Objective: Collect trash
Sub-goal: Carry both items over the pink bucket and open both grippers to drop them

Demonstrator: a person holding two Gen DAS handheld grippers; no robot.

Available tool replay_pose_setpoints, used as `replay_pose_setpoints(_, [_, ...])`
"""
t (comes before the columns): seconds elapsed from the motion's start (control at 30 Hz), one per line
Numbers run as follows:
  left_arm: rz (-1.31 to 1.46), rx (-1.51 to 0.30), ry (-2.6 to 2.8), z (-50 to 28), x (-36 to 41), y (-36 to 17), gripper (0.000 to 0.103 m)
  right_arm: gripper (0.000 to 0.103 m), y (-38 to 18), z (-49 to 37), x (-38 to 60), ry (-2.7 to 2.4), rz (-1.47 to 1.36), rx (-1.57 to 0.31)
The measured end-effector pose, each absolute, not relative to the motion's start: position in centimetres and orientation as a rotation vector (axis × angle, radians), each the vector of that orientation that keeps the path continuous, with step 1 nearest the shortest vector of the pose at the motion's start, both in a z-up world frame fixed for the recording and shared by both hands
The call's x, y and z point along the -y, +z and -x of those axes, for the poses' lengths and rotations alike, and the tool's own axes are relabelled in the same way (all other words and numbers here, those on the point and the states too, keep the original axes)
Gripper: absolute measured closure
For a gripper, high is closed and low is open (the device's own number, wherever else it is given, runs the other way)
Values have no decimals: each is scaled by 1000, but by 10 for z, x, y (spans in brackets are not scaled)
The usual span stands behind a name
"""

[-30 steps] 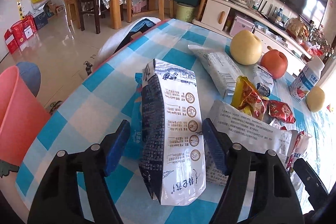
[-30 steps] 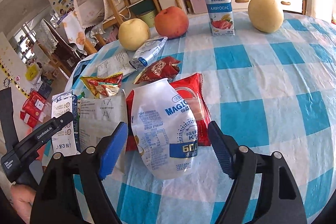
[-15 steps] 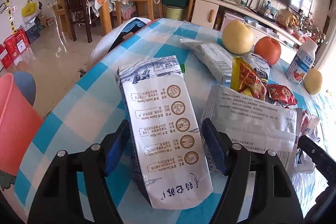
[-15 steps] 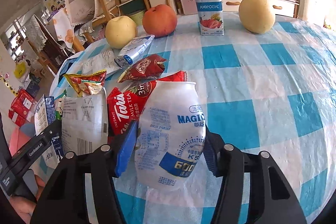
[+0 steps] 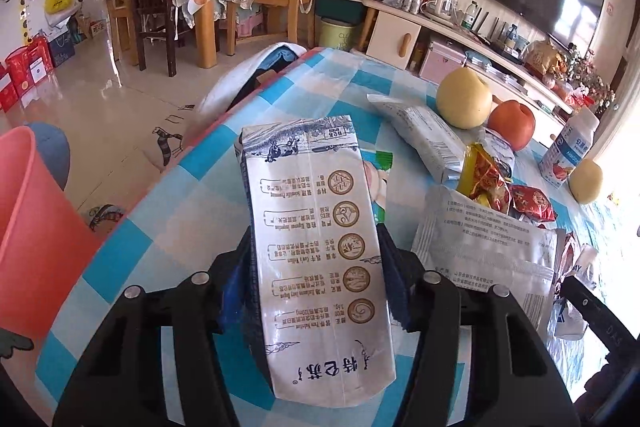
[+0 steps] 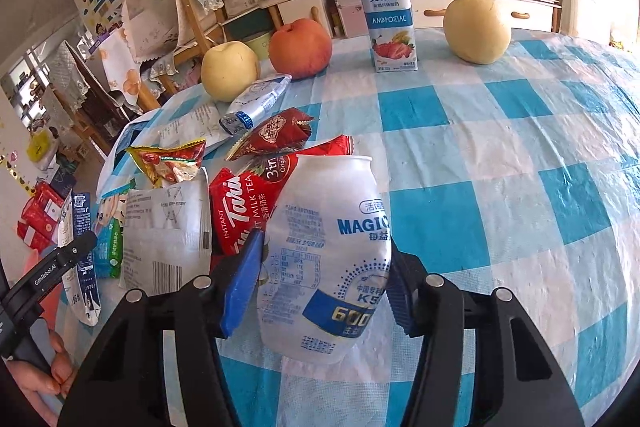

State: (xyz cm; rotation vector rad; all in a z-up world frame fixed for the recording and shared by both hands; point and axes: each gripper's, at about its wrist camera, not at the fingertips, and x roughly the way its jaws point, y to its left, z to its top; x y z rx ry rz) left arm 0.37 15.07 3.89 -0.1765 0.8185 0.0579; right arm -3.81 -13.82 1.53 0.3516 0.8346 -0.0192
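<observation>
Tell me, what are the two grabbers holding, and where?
Left gripper pinches the milk carton by its sides; right gripper squeezes the white bottle around its middle.

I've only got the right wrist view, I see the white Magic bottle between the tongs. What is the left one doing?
Observer: The left tongs are shut on a flattened milk carton, printed side up.
Operator: Is there a bin anywhere?
Observer: Yes, a pink bin stands on the floor off the table's left edge.
Operator: Anything under that carton?
Observer: A small green-edged wrapper lies on the checked cloth just beyond it; what is directly beneath is hidden.
Operator: And my bottle?
Observer: The right tongs are shut on the white bottle; the left view shows neither.
</observation>
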Motion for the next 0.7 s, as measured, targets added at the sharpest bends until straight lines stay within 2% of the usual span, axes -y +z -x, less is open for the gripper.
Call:
replay_pose_setpoints(0.37, [188, -688, 189, 12, -199, 71, 45, 45, 25, 54, 131, -15, -391, -783])
replay_pose_setpoints(0.7, [248, -607, 342, 23, -254, 99, 45, 45, 71, 67, 80, 68, -319, -683])
